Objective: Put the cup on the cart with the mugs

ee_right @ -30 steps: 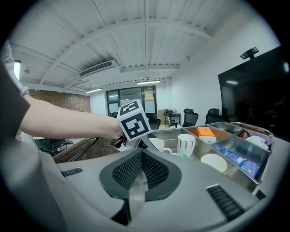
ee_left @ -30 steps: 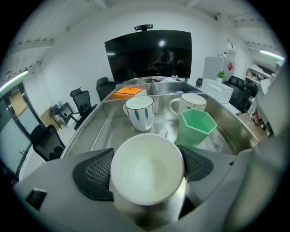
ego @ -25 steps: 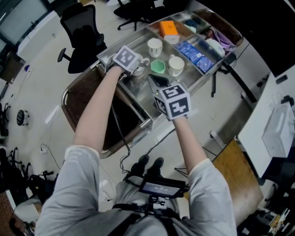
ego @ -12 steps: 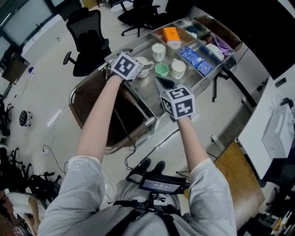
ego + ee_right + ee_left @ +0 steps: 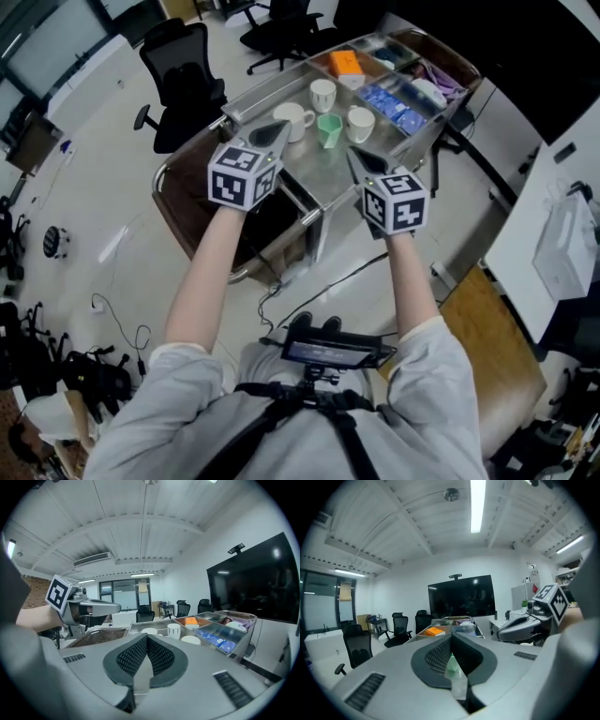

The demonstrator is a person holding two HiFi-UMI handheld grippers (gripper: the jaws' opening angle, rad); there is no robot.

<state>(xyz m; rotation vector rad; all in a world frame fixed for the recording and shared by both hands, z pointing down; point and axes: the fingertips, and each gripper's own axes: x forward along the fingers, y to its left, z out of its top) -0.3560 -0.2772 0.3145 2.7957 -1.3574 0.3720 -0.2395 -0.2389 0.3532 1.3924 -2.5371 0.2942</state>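
Steel cart (image 5: pixel 317 174), far: tapered green cup (image 5: pixel 328 129) among round white mugs (image 5: pixel 292 119); left gripper (image 5: pixel 272 134) jaws just closed on nothing; right gripper (image 5: pixel 361 161) jaws together, empty.

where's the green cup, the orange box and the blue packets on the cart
green cup (image 5: pixel 328 129), head view, side wall
orange box (image 5: pixel 346 62), head view, top face
blue packets (image 5: pixel 386 101), head view, middle packet
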